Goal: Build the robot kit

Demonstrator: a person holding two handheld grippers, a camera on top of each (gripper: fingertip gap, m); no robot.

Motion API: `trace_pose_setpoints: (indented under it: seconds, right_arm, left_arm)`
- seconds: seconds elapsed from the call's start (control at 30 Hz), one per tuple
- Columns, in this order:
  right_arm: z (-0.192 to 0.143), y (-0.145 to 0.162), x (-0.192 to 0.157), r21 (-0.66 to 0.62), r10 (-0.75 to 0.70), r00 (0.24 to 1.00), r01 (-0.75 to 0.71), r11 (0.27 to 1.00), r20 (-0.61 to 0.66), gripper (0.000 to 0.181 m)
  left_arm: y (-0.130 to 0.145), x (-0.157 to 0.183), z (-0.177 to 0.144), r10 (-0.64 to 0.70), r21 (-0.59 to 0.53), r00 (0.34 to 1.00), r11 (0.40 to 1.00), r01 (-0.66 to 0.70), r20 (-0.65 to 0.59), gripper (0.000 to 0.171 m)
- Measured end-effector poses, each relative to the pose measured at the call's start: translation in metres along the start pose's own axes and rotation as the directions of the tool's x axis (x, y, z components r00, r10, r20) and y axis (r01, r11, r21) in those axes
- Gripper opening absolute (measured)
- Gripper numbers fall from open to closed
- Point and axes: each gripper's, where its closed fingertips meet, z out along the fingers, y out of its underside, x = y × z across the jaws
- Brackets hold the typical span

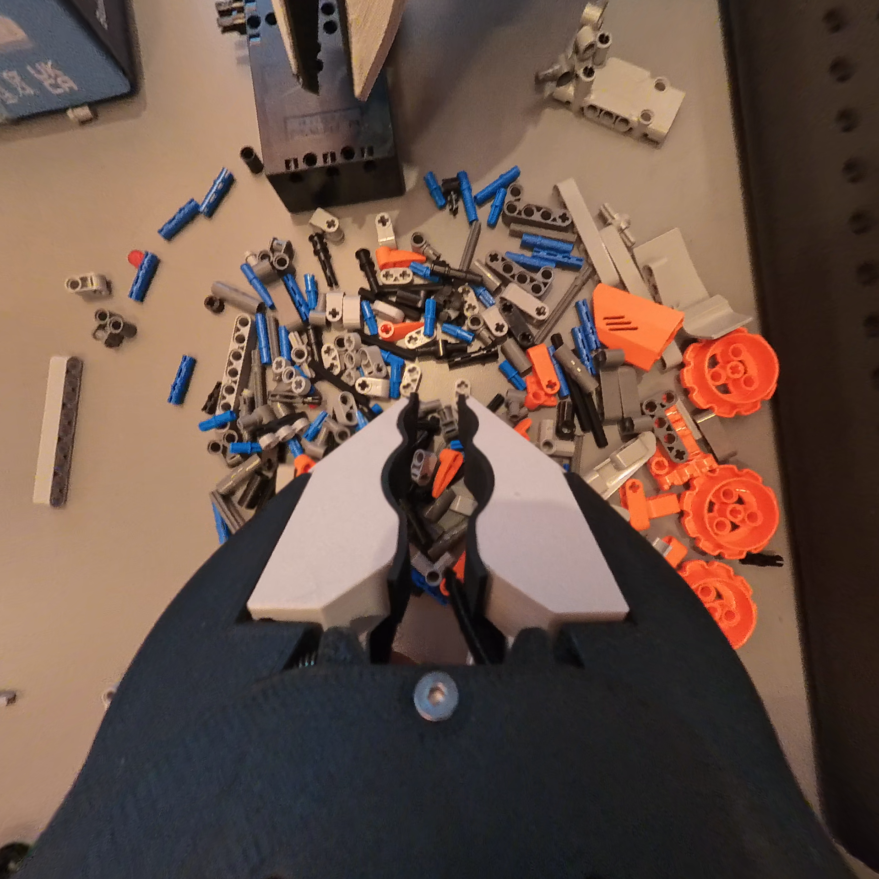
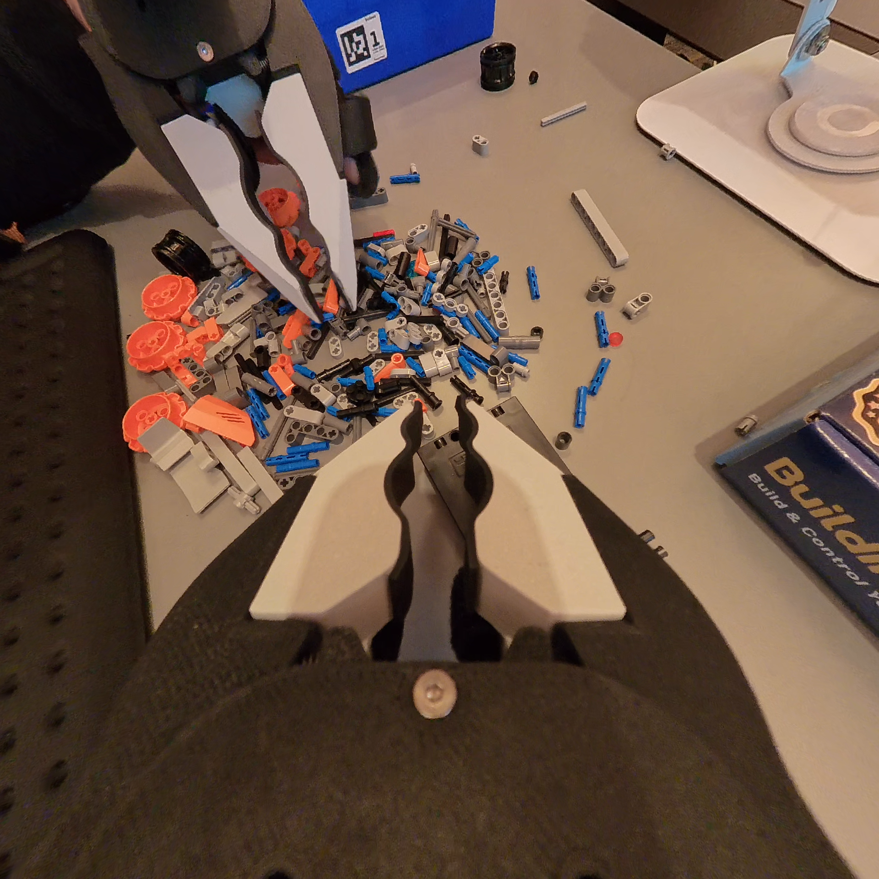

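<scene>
A heap of small building-toy pieces point(image 1: 380, 323), blue pins, grey and black connectors and orange parts, lies on the grey table. My left gripper point(image 1: 437, 399) hangs over its near side with jaws a little apart and nothing between the tips. It also shows in the right wrist view point(image 2: 338, 311), tips down in the heap point(image 2: 404, 333). My right gripper point(image 2: 437, 406) is narrowly open just above a black block point(image 2: 521, 423) lying at the heap's edge. In the left wrist view its tips point(image 1: 337, 92) sit over that block point(image 1: 328, 142). Orange wheels point(image 1: 730, 371) lie at the side.
A black perforated mat point(image 2: 57, 428) borders the heap beside the orange wheels point(image 2: 157, 342). A dark blue box point(image 2: 808, 513) lies at the right and a white stand base point(image 2: 742, 142) at the far right. A long grey beam point(image 2: 599, 228), a black tyre point(image 2: 178, 252) and a grey assembly point(image 1: 618, 100) lie around. Some 11 cm of space lies between my two pairs of fingers. The black block point(image 2: 521, 423) is closer to my right gripper, around 4 cm from its tips; the left tips are 12 cm off. My left wrist view point(image 1: 274, 141) looks at it from another angle.
</scene>
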Motion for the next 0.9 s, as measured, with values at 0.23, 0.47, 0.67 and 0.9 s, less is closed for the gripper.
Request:
trace_pose_setpoints:
  seconds: [0.23, 0.47, 0.67, 0.9]
  right_arm:
    - [-0.001, -0.001, -0.001, 0.008, 0.003, 1.0, -0.003, 1.0, 0.004, 0.013]
    - [0.001, 0.002, -0.001, -0.004, 0.006, 1.0, -0.006, 1.0, 0.013, 0.013]
    - [0.002, 0.002, -0.001, -0.003, 0.008, 1.0, -0.008, 1.0, 0.014, 0.013]
    - [0.001, 0.002, -0.001, 0.0, 0.011, 1.0, -0.011, 1.0, 0.013, 0.013]
  left_arm:
    - [0.018, -0.003, -0.004, -0.019, -0.07, 1.0, 0.997, 0.019, -0.009, 0.014]
    - [0.036, 0.006, -0.007, -0.047, -0.135, 0.997, 0.99, 0.038, -0.062, 0.014]
    - [0.033, 0.0, -0.02, -0.057, -0.106, 0.998, 0.993, 0.053, -0.034, 0.016]
    - [0.028, -0.028, -0.02, -0.075, -0.056, 0.994, 0.995, 0.08, 0.084, 0.017]
